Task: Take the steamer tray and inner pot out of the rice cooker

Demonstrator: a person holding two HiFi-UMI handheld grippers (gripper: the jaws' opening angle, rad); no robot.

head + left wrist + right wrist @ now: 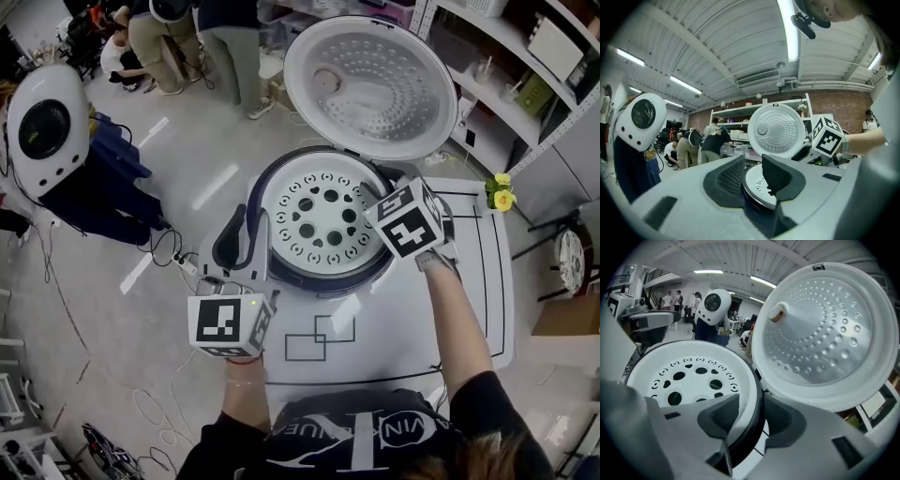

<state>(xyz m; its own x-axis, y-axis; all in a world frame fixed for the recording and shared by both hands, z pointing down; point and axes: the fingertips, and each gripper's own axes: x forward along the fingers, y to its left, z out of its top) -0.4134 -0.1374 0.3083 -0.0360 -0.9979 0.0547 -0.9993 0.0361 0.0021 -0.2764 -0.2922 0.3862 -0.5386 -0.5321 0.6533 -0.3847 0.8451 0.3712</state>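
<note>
The rice cooker [281,272] stands on the white table with its lid [370,84] swung up at the back. In its mouth lies the white steamer tray [323,220], pierced with holes. It hides the inner pot. My left gripper [753,164] points level at the cooker's left side, open, and the tray's rim [757,180] shows in the gap between its pads. My right gripper [751,404] tilts down at the right rim, open. One of its pads is over the tray's edge [740,380] and the other is outside the dark cooker rim. Its marker cube [408,220] covers that spot in the head view.
The table [403,328] bears black square outlines [319,337] in front of the cooker. Yellow flowers [502,192] sit at its right edge. A white round-headed machine [47,127] stands at the left, people stand behind, and shelves [525,75] line the right. Cables lie on the floor.
</note>
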